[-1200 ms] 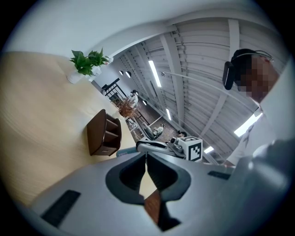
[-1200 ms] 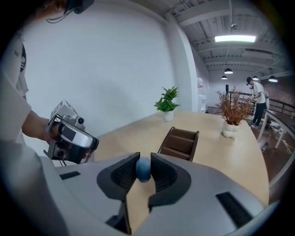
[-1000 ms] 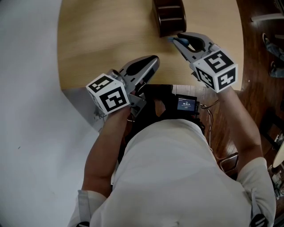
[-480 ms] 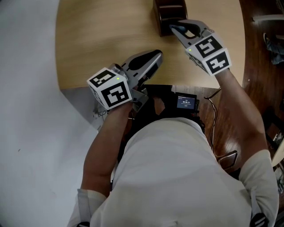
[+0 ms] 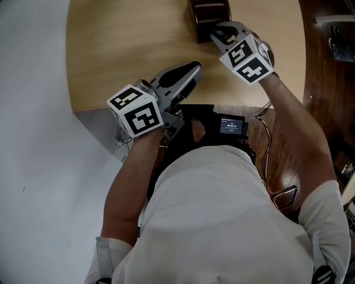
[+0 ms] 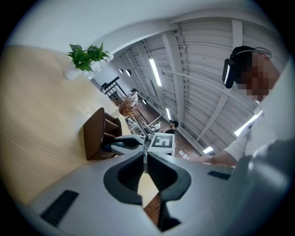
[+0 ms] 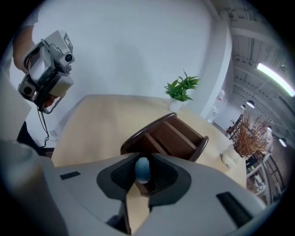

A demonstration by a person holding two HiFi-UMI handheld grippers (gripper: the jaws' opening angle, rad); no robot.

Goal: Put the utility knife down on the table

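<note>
Two grippers: the left gripper [image 6: 145,157] and the right gripper [image 7: 143,161] are smooth grey moulded shells with dark inner pads, each carrying a white cube printed with black square markers.
Left fingers: pressed together, with nothing between them.
Right fingers: closed narrowly on the utility knife [image 7: 142,171].
Knife, what shows: only a small, rounded, matt blue end between the jaws. The rest is hidden behind the gripper's body, so its length and blade cannot be made out.
Knife, where: held up in the right gripper, off the table [image 5: 127,50], at the near edge of the organizer [image 5: 208,16]. Whether it touches that edge cannot be told.
Organizer: dark brown polished wood with curved side walls and straight inner dividers. The head view cuts off its far part, and the right gripper's tip covers its near corner.
Table: pale wood with a fine straight grain and a rounded edge.
Left gripper, where: low over the table's near edge, well apart from the organizer.
Beyond the table: a leafy green plant [image 7: 181,90] in a white pot, and dry brown twigs [image 7: 249,131] in a pale vase. Both are small and bent by the wide lens.
At the person's waist: a small dark device [image 5: 231,126] with a lit screen, its print too small to read, with cables trailing from it.
</note>
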